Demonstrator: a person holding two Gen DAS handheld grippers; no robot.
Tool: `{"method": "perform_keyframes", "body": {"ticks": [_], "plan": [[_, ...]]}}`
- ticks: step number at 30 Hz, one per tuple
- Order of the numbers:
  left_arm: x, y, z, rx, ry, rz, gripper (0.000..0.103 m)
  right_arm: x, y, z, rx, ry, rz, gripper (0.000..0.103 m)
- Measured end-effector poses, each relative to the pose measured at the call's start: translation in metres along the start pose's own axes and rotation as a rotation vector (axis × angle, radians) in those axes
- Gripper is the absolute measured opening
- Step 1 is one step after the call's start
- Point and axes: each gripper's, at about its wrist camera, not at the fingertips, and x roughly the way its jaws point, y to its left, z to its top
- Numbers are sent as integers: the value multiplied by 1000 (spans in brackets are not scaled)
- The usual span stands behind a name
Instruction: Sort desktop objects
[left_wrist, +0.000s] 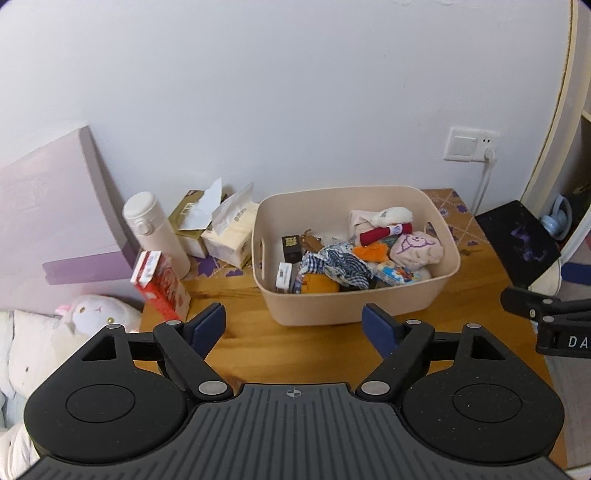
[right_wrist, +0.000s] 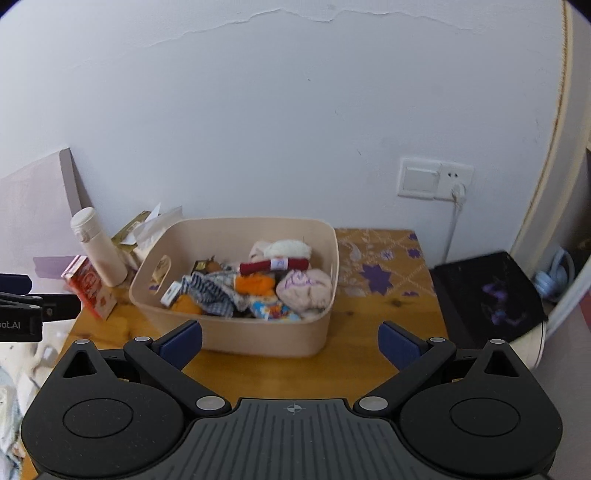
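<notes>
Against a pale wall, a wooden table (left_wrist: 236, 291) carries the beige bin (left_wrist: 351, 306), heaped with sorted items. Both the left gripper (left_wrist: 293, 326) and right gripper (right_wrist: 290, 341) are held wide, empty. The leaning red carton (left_wrist: 160, 286), probably unstable, could be toppled if brushed.

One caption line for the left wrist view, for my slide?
Open left tool faces a full bin on the table.

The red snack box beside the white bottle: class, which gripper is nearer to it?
Left. The left gripper hangs open just right of the red snack box, which stands close beside its left finger. The right gripper, also open, sits farther right, in front of the bin.
</notes>
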Motion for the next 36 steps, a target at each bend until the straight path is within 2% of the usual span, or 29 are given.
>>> {"method": "perform_keyframes", "body": {"ticks": [10,17,26,36], "plan": [[-69,-7,-45,-35,-30,-28,87,-59,-9,-33,25,46,-8,103],[-104,-7,-69,-35,-47,-13,87,-96,-17,-53,42,49,-9,103],[-130,8,-100,-72,-33,4,88,-146,-24,-79,39,41,-19,103],[-148,16,-126,-80,-3,1,88,-178,-30,-103,61,59,-28,103]]}}
